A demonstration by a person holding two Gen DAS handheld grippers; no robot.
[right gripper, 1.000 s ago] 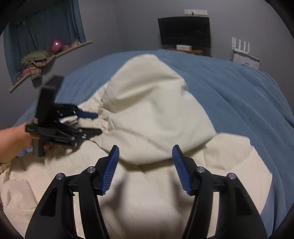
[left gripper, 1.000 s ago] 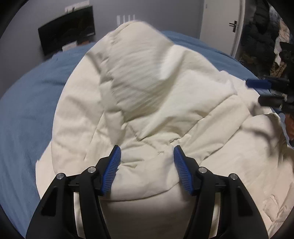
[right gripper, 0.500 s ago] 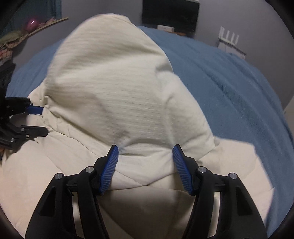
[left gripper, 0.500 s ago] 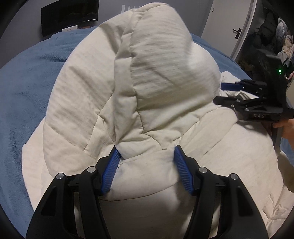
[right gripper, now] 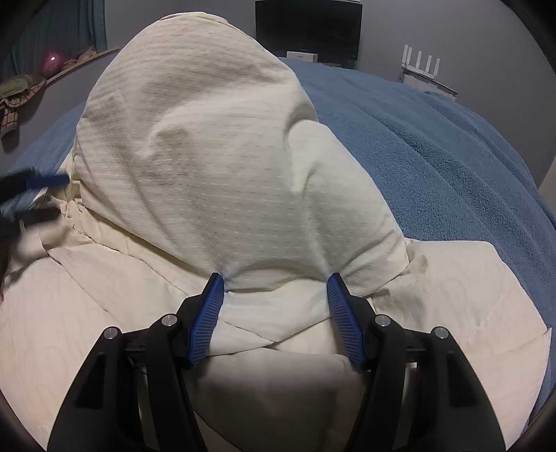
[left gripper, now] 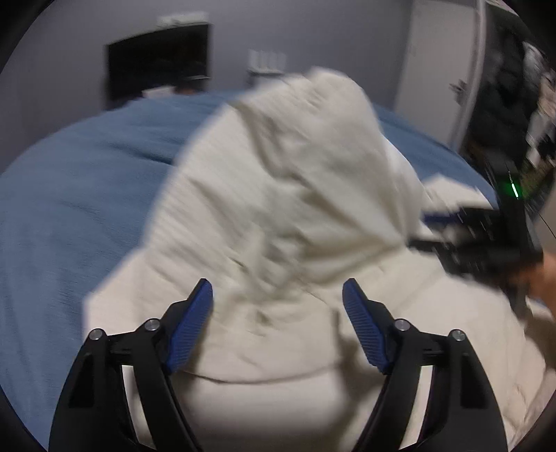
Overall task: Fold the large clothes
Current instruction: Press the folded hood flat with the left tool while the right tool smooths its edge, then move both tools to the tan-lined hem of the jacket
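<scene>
A large cream quilted garment (left gripper: 278, 208) lies on a blue bed (left gripper: 69, 208). One part of it is folded over and bulges up in a hump (right gripper: 215, 167). My left gripper (left gripper: 277, 302) is open above the garment, with nothing between its blue pads; this view is blurred. My right gripper (right gripper: 274, 295) is open, its blue fingertips (right gripper: 213, 288) touching the hump's lower edge, with cloth between the jaws but not clamped. The right gripper also shows at the right of the left wrist view (left gripper: 469, 240). The left gripper shows blurred at the left edge of the right wrist view (right gripper: 31, 198).
The blue blanket (right gripper: 434, 156) covers the bed around the garment. A dark monitor (right gripper: 307, 29) and a white router (right gripper: 422, 67) stand by the far wall. A shelf with clutter (right gripper: 34, 80) is at the left. A white door (left gripper: 441, 69) and hanging clothes (left gripper: 514, 104) are at the right.
The left gripper has pulled back from the hump and opened wider. The right gripper has moved closer, so the hump fills its view and touches its fingertips.
</scene>
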